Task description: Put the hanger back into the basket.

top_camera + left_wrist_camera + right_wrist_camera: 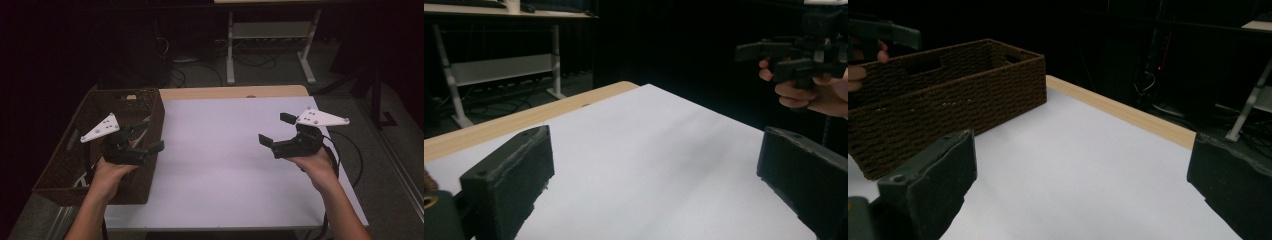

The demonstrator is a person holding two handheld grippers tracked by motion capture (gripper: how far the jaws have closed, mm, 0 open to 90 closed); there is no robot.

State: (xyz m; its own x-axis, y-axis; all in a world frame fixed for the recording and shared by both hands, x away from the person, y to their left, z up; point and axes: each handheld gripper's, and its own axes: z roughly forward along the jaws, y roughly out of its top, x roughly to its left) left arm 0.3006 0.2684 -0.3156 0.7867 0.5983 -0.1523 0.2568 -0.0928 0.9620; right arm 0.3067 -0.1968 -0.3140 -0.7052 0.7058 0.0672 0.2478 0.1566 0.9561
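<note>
We find the worktop (240, 165) bare white. The basket (150, 107) sits at its left edge: stiff woven walls, likely light; grip its rim. Left claw (150, 136) hovers above it, right claw (276, 129) mid-worktop, both spread apart, holding nothing.

I see a dim room: grey floor (280, 70), white-legged desk (272, 35) behind, loose cables (200, 67), maybe dark curtains at the back.
</note>
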